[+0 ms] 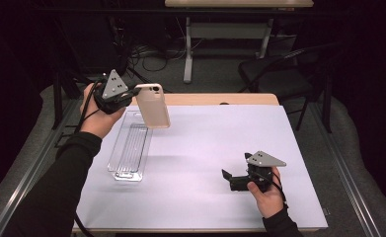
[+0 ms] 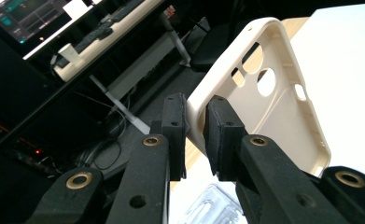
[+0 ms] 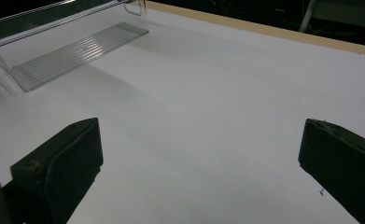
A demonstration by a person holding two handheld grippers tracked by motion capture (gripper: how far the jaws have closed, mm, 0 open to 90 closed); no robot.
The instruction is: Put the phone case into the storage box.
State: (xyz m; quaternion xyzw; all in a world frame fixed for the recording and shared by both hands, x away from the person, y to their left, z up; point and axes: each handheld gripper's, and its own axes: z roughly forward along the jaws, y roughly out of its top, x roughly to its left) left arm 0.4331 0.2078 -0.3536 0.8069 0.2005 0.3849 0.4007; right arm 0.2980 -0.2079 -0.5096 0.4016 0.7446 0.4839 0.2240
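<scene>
White surface (image 1: 205, 163) fills the middle of a dark room. Above its far left corner, the left gripper (image 2: 196, 135) is clenched on the edge of a beige plastic phone case (image 1: 152, 105), over a clear ribbed plastic tray (image 1: 129, 148). Near the front right, the right gripper (image 1: 232, 178) rests with jaws spread wide, nothing between them.

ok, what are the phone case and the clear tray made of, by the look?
Phone case: cream, matte, thin-walled with moulded cutouts; looks like soft plastic or silicone, can't tell which. The left claw is pinching its edge.
Clear tray: transparent, glossy, ribbed floor with bright reflections; looks like rigid clear plastic, probably acrylic or similar.
</scene>
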